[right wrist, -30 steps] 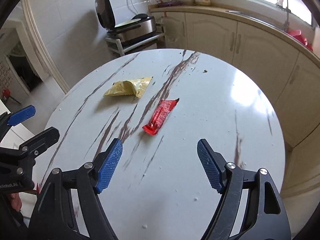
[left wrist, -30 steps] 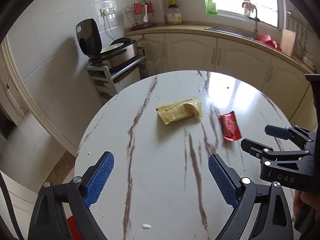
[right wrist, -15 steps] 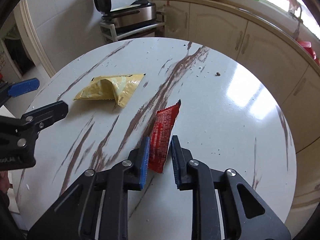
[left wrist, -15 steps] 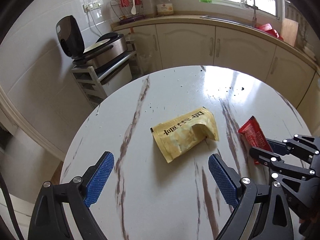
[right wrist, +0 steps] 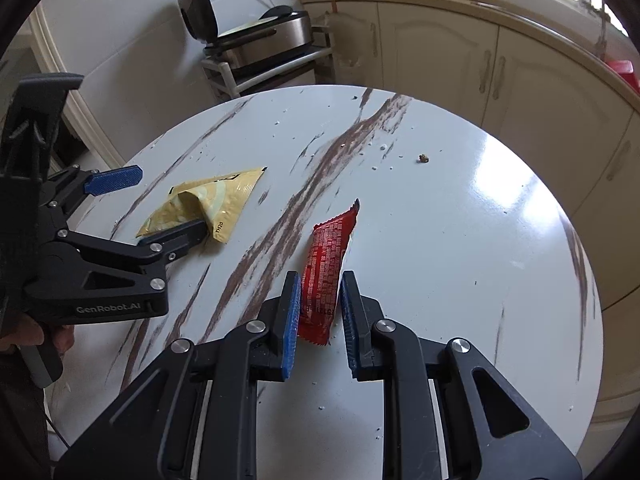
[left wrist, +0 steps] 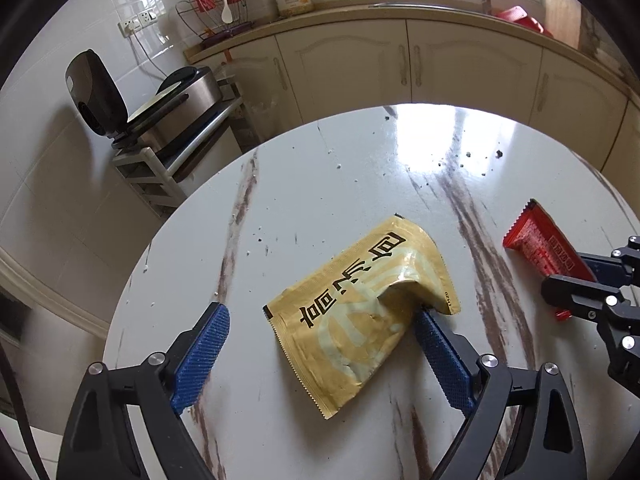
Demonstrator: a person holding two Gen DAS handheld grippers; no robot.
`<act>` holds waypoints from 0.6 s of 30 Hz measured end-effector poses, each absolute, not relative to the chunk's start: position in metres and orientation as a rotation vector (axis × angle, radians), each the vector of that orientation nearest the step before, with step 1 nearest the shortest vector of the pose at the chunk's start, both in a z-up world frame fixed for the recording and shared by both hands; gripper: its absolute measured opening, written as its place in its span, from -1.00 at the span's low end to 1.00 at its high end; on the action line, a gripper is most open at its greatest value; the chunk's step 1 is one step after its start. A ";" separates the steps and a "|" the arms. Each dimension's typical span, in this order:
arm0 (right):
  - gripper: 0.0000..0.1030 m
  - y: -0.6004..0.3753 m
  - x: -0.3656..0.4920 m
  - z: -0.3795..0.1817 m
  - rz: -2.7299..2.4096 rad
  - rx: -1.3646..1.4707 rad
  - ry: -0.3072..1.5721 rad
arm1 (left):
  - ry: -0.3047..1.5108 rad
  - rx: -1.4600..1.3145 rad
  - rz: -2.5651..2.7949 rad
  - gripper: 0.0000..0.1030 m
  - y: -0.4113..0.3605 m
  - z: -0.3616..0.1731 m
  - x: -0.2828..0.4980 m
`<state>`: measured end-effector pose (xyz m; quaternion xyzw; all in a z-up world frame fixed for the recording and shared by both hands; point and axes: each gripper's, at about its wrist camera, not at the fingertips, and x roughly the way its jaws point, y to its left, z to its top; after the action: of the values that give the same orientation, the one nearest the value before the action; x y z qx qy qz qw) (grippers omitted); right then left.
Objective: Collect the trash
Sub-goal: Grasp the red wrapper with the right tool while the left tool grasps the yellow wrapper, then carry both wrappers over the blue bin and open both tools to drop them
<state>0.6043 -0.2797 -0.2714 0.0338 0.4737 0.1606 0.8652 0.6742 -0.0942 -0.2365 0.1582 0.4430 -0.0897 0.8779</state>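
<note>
red wrapper (right wrist: 326, 270) end between right gripper (right wrist: 320, 316) jaws, contact unclear

The round table (left wrist: 320, 200) has a glossy, marble-look top with brown veins. The yellow packet (left wrist: 360, 312) is crinkled, shiny foil; the red wrapper (right wrist: 328, 264) is glossy plastic film. Both grippers' fingers (right wrist: 290, 320) carry blue, rough-textured pads on matt black plastic.

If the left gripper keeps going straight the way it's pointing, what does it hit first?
Most likely the yellow wrapper: it lies on the round table between the open fingers of the left gripper, one finger at its crumpled edge.
</note>
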 end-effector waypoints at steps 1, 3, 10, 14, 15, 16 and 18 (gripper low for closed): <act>-0.63 -0.280 0.604 -0.271 0.338 0.073 0.992 | 0.927 0.303 -0.196 0.61 -0.094 -0.236 0.678; -0.63 -0.280 0.605 -0.272 0.344 0.080 0.992 | 0.957 0.225 -0.260 -0.20 -0.091 -0.236 0.685; -0.64 -0.278 0.594 -0.272 0.387 0.118 0.988 | 0.960 0.245 -0.256 -0.68 -0.097 -0.239 0.685; -0.65 -0.276 0.576 -0.264 0.410 0.130 0.972 | 0.939 0.200 -0.290 -0.72 -0.099 -0.229 0.668; -0.65 -0.276 0.570 -0.260 0.415 0.134 0.963 | 0.931 0.192 -0.290 -0.72 -0.099 -0.226 0.663; -0.65 -0.277 0.564 -0.256 0.418 0.136 0.955 | 0.924 0.189 -0.285 -0.72 -0.097 -0.222 0.655; -0.65 -0.280 0.550 -0.246 0.428 0.146 0.937 | 0.913 0.178 -0.299 -0.72 -0.097 -0.213 0.642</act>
<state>0.5497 -0.2799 -0.2456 0.0699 0.4478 0.2044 0.8677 0.6418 -0.0972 -0.2134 0.0853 0.4386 -0.1437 0.8830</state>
